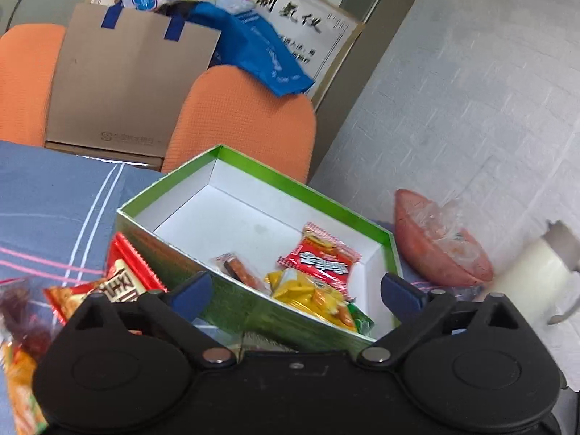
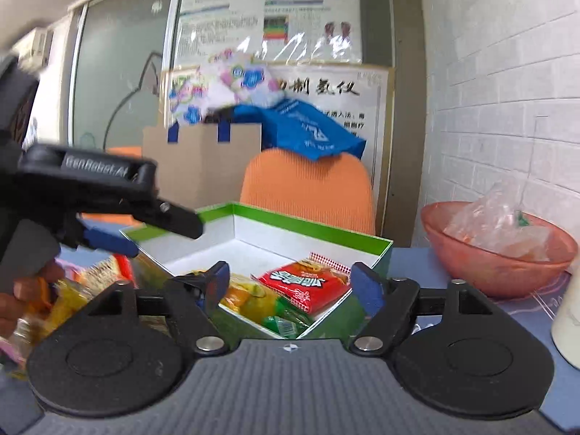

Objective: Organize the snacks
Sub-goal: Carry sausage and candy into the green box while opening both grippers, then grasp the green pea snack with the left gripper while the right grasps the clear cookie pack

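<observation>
Lying beyond spread fingers (image 1: 190,288): snacks (image 1: 319,261)

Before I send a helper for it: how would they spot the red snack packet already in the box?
Find the green box with the white inside, in front of the orange chair. Several packets lie in its near corner. The red snack packet is the one with zigzag edges and bold white lettering, beside the yellow packet.

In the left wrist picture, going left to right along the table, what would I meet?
Loose snack packets → green box with snacks inside → pink bowl → white roll.
</observation>
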